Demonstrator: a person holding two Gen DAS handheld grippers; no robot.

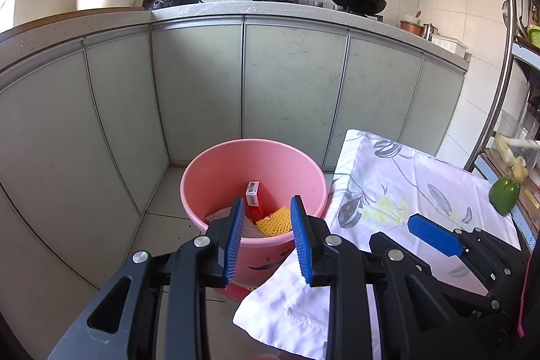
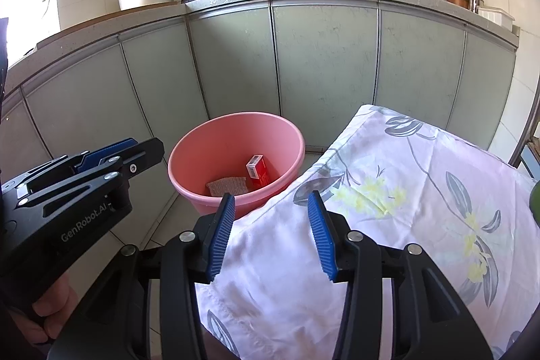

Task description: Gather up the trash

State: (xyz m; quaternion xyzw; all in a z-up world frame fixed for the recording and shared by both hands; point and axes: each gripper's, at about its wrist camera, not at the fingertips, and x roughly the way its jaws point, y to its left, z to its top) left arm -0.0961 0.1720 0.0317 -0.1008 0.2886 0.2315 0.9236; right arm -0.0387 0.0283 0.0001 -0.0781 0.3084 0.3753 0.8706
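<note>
The pink bucket (image 1: pixel 253 184) is seen on the tiled floor straight ahead of and below the left gripper (image 1: pixel 266 238), whose fingers are spread with nothing between them. Trash is already held inside: a red box (image 1: pixel 253 203) standing on end, long axis upright, a yellow foam net (image 1: pixel 275 220), a grey scrubbing pad (image 2: pixel 226 186). The right gripper (image 2: pixel 271 233) is held over the cloth-covered surface (image 2: pixel 422 191), fingers also spread and empty, with the bucket off to its left; the left one is judged nearer the bucket. No loose trash is seen on the cloth; a green pepper (image 1: pixel 504 199) lies at its far edge. Cabinets and two woks are seen behind.
</note>
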